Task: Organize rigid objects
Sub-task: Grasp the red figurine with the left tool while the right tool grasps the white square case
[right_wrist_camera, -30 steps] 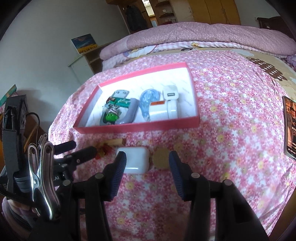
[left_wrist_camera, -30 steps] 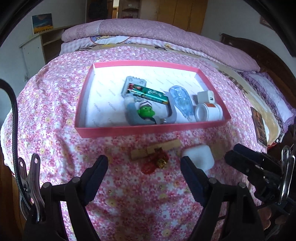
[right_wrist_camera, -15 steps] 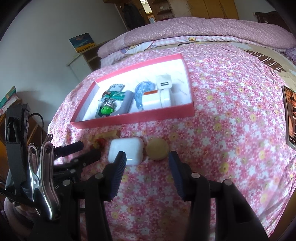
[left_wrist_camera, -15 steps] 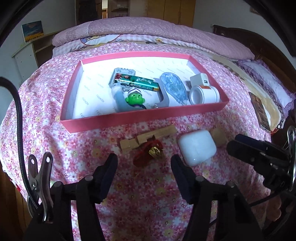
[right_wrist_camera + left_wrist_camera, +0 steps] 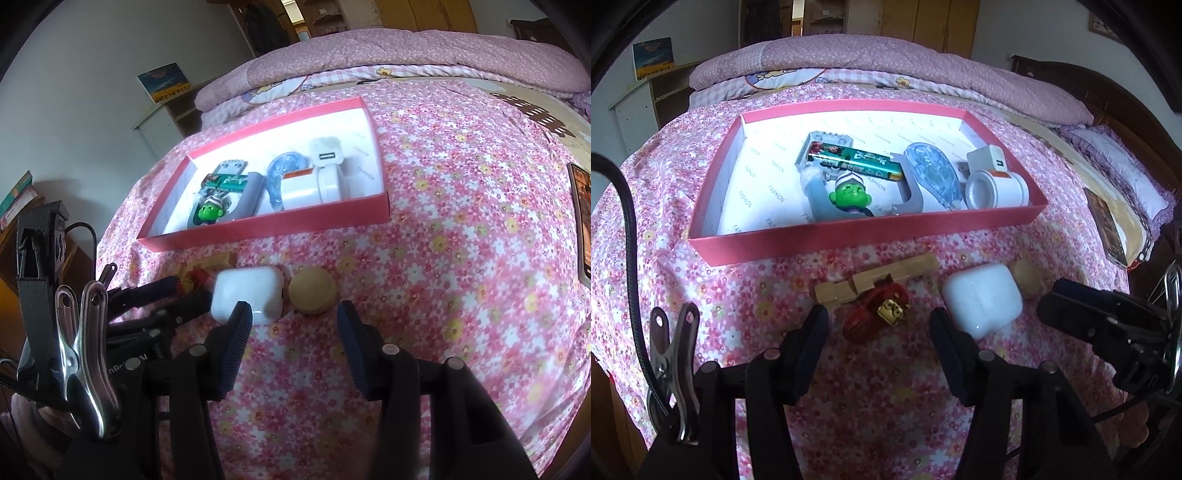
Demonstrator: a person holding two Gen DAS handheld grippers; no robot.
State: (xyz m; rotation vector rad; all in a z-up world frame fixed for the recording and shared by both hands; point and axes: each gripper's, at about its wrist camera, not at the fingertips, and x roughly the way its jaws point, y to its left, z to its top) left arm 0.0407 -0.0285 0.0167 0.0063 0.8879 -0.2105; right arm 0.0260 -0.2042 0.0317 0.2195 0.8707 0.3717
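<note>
The wooden block (image 5: 877,278) lies flat, pointing from 8 to 2 o'clock, below the pink box (image 5: 864,236). The red toy (image 5: 877,312) touches it. Both left gripper (image 5: 879,325) and right gripper (image 5: 295,317) are spread, holding nothing

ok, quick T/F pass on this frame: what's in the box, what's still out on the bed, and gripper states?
1. The green-headed toy figure lies inside the pink box. True.
2. The white earbud case is in the box. False: it lies on the flowered bedspread, in front of the box.
3. The left gripper is shut on the red keychain. False: its jaws have just been closing, but the pads stand clear of the keychain lying between them.
4. The right gripper is open and holds nothing. True.
5. The round tan disc sits beside the earbud case. True.
6. The wooden pieces rest inside the box. False: they lie outside, by its near wall.
</note>
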